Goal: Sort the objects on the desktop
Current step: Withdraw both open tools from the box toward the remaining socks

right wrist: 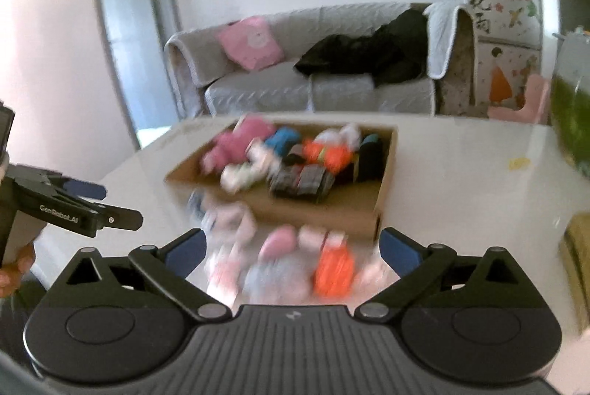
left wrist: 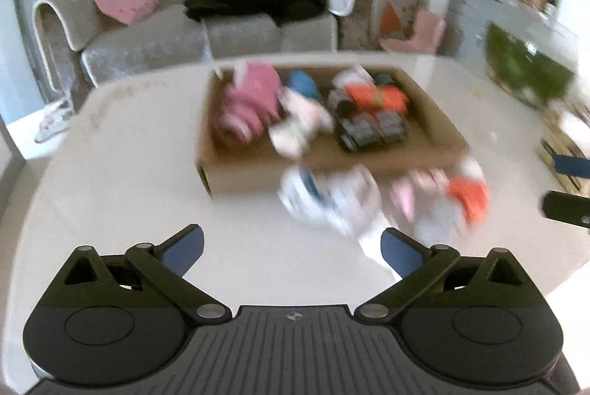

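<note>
Shown from both wrist views: a cardboard box [left wrist: 438, 122] on the white table [left wrist: 147, 203], already holding rolled soft items, among them a pink bundle [left wrist: 250, 100], an orange roll [left wrist: 379, 96] and dark striped rolls [left wrist: 372, 131]. Just in front of the box, loose on the table: a blurred heap of pale, pink and blue pieces [left wrist: 328, 196] with an orange piece [right wrist: 333, 271] at one side. Left gripper [left wrist: 291, 247] spread wide and empty above bare table, short of the heap. Right gripper [right wrist: 291, 247] likewise spread wide and empty, the heap lying between and just ahead of its fingers [right wrist: 400, 249].

Likely hazards, judged from this layout: closing on several tangled pieces at once instead of one; pushing the heap against the box wall; dragging a neighbour off the table edge; misjudging depth, given the heavy motion blur; collision between the two grippers, both near the same heap.
</note>
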`<action>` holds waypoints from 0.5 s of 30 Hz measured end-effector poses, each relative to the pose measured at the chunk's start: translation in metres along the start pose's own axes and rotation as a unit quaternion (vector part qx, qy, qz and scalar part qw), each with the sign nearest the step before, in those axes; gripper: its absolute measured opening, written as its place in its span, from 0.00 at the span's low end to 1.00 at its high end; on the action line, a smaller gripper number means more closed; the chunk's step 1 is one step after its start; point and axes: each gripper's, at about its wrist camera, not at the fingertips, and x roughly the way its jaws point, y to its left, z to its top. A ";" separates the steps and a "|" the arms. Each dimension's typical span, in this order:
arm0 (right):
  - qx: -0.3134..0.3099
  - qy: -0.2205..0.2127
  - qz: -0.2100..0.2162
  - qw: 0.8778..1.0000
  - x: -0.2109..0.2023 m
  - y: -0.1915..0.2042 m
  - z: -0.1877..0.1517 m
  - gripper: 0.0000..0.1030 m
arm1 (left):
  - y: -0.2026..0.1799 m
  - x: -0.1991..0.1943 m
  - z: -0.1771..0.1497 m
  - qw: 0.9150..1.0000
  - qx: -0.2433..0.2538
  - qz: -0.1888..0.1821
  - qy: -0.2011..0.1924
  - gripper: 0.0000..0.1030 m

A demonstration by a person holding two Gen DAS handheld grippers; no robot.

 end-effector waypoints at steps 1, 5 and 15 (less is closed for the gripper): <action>-0.007 0.002 0.009 1.000 -0.001 0.004 -0.009 0.97 | -0.005 -0.004 -0.012 1.000 0.005 0.001 0.000 1.00; -0.031 0.019 0.043 0.998 0.005 0.021 -0.027 0.97 | -0.016 -0.005 -0.047 1.000 0.028 -0.004 0.013 1.00; -0.034 0.012 0.016 0.999 0.011 0.017 -0.035 0.98 | -0.035 0.000 -0.079 0.997 0.023 -0.060 0.039 1.00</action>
